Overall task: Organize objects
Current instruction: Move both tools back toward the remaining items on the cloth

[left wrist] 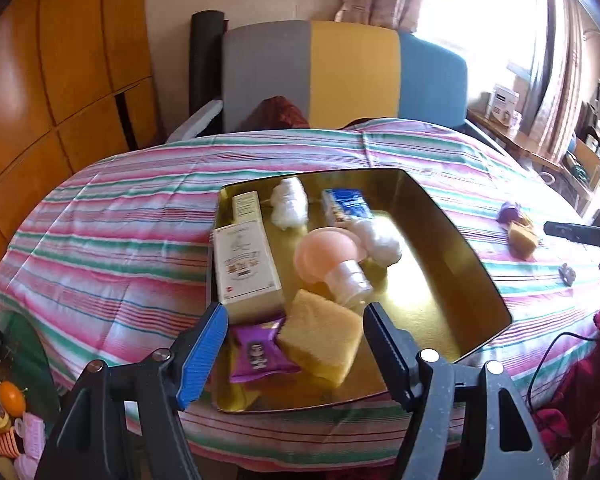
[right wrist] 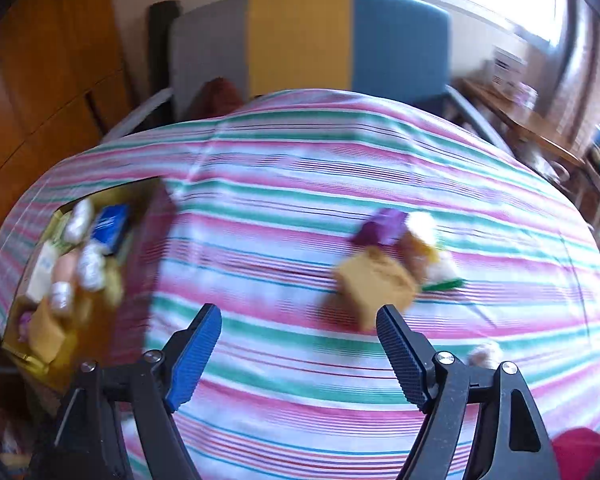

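Nearest the lens, the left gripper (left wrist: 294,328) hangs with its jaws spread wide and nothing between them, poised over the near end of the gold tray (left wrist: 476,264). Just past its fingertips a yellow sponge (left wrist: 320,340) lies tilted in the tray, touching a purple wrapper (left wrist: 256,354). Beyond these sit a cream box (left wrist: 246,268), a pink mushroom-shaped lamp (left wrist: 332,264) on its side, two cotton balls (left wrist: 288,202) and a blue packet (left wrist: 348,206).

The right gripper (right wrist: 300,324) is also wide open and empty, held above the striped tablecloth (right wrist: 284,208). Ahead of it and slightly to the right lies a second yellow sponge (right wrist: 376,284), with a purple item (right wrist: 384,224) and something white and green close behind it. These loose things look like what is left to gather; the tray is well apart from them, to the left.

The right view is smeared by motion, so the cluster's outlines are hard to read. The likely risk is closing on the sponge while the things behind it touch it, which could drag or scatter them over the cloth. A small object (right wrist: 486,354) near the right finger could be knocked aside. The tray's near end is crowded, and dropping more there may tip the lamp or pile onto the sponge.
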The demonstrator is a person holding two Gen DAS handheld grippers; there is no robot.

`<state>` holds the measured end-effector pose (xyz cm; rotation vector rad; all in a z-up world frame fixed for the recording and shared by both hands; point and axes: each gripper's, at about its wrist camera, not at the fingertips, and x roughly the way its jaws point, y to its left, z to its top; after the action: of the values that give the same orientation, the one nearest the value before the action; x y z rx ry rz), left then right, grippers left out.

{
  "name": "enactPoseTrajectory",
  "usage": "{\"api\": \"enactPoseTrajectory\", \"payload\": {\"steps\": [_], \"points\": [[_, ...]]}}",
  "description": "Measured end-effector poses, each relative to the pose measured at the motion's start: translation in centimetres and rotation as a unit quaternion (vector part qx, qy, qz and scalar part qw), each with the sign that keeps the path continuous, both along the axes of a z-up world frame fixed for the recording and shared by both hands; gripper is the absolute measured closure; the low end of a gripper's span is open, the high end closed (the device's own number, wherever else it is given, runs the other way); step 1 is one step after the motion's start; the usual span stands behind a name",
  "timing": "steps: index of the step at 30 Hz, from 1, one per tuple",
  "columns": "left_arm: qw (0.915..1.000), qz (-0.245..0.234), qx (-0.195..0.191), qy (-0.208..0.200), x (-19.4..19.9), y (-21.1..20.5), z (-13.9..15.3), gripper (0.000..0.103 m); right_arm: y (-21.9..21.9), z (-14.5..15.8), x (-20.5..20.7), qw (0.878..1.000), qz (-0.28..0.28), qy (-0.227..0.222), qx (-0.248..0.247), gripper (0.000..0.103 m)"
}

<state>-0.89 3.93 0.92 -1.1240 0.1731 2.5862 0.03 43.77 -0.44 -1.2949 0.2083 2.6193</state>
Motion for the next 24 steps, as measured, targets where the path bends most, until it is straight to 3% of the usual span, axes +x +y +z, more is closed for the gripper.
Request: {"api": "enactPoseTrajectory", "payload": {"steps": [4, 6, 9, 16, 24], "points": [[0.9997, -0.025, 0.001, -0.001, 0.1, 1.9, 0.3, 0.032, 6.2, -1.0, 1.4, 0.996, -0.089, -0.008, -0.016, 0.020], [0.9992, -0.038, 0.001, -0.007, 0.1, 2.9, 0.5, 0.032, 9.8, -1.9, 2.6, 0.985, -0.145, 0.009, -0.098, 0.020], [0.9983, -0.058, -0.003, -0.007, 0.3, 4.7, 0.9, 0.032, 12.8, -2.8, 4.3, 0.964, -0.211, 0.034, -0.156, 0.020], [0.9921, -0.125, 0.002, -0.004, 0.0, 10.4, 2.4, 0.032, 13.9, -2.1, 5.8, 0.948, -0.239, 0.083, -0.194, 0.018], [0.9777, -0.203, 0.023, -0.047, -0.8, 18.8, 2.4, 0.032, 15.5, -2.0, 7.7, 0.923, -0.278, 0.130, -0.232, 0.016]]}}
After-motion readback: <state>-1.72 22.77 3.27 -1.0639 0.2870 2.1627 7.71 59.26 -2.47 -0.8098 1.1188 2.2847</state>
